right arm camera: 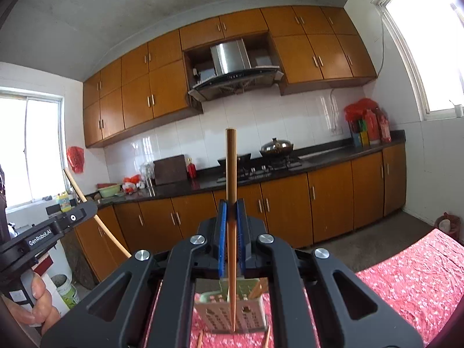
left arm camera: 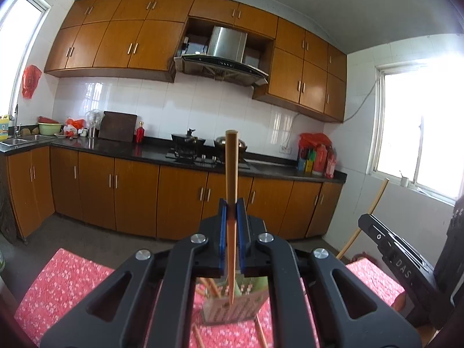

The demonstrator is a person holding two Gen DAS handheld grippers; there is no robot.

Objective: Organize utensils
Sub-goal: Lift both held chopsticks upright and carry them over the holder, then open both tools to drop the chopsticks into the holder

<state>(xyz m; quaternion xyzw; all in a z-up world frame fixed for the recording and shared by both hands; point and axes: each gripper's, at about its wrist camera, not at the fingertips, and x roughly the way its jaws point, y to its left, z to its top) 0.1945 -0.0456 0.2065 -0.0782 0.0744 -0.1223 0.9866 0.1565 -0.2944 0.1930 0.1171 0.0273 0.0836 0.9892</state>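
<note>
Red floral tablecloth (left arm camera: 72, 284); orange-brown chopstick (left arm camera: 231, 168)

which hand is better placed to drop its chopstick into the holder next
Right, marginally. The right gripper hangs its chopstick tip squarely over the holder; the left gripper has its own chopstick tip near the holder's edge.

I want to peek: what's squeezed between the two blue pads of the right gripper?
A wooden chopstick, standing upright, thin tip pointing down toward the utensil holder. The right wrist view shows it.
</note>
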